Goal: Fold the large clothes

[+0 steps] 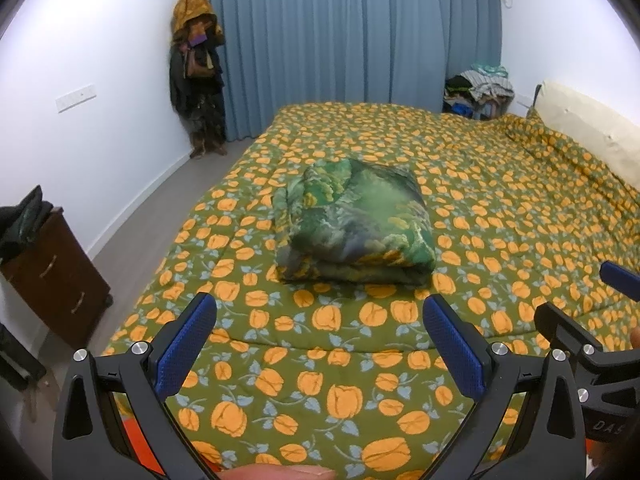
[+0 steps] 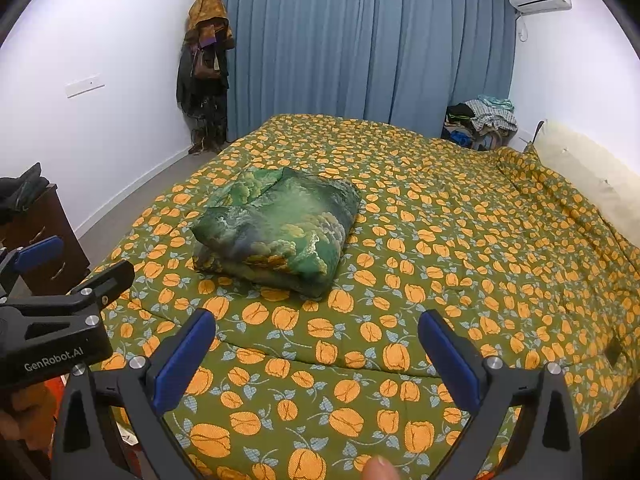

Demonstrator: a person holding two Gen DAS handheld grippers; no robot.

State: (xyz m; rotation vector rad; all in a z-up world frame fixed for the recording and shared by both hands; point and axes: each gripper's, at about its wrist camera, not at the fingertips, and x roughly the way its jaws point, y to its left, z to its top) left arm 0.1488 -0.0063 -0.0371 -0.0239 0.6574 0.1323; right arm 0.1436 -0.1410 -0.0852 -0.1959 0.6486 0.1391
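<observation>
A green patterned garment [image 1: 354, 222] lies folded into a thick bundle on the bed; it also shows in the right wrist view [image 2: 276, 228]. My left gripper [image 1: 320, 312] is open and empty, held above the bed's near part, short of the bundle. My right gripper [image 2: 316, 328] is open and empty, also short of the bundle, which lies ahead to its left. The right gripper shows at the right edge of the left wrist view [image 1: 580, 300], and the left gripper at the left edge of the right wrist view [image 2: 76, 264].
The bed carries a green cover with orange flowers [image 1: 500, 208]. A dark wooden drawer unit [image 1: 52, 276] stands left of the bed. Clothes hang in the far corner [image 1: 198, 68]. A clothes pile [image 1: 480, 92] sits at the far right. Blue curtains [image 1: 360, 40] cover the back wall.
</observation>
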